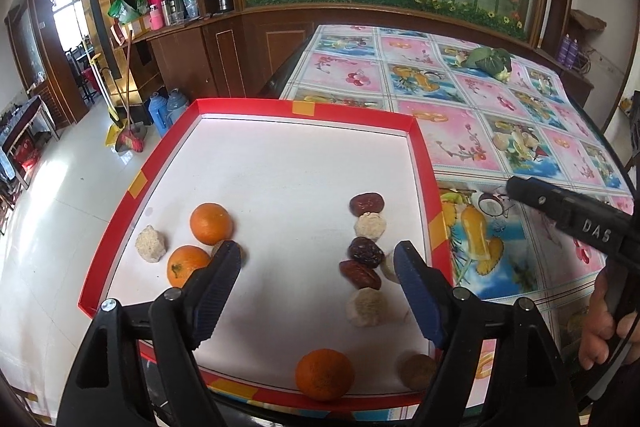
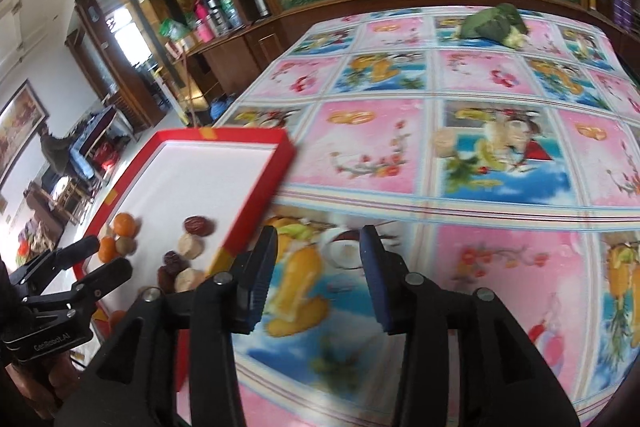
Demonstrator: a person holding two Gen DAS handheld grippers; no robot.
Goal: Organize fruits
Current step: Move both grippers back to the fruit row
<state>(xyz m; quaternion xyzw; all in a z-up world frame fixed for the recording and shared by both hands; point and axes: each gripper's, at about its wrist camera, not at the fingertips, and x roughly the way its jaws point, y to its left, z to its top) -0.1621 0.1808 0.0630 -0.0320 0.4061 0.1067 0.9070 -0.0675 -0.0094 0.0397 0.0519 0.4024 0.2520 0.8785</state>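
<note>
Here my left gripper (image 1: 316, 267) hovers, jaws apart and empty, above the red tray (image 1: 424, 155) of tangerines and dates; I should drop squarely over one tangerine (image 1: 211, 223). My right gripper (image 2: 318, 259) gapes over the tabletop (image 2: 500, 307).

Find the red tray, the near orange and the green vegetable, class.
red tray (image 1: 424, 163), left wrist view, right rim.
near orange (image 1: 324, 374), left wrist view, middle of peel.
green vegetable (image 2: 492, 23), right wrist view, dark leaves.

Three oranges (image 1: 211, 223), three red dates (image 1: 366, 203), four pale puffed lumps (image 1: 150, 243), two brown balls (image 1: 418, 371)
</note>
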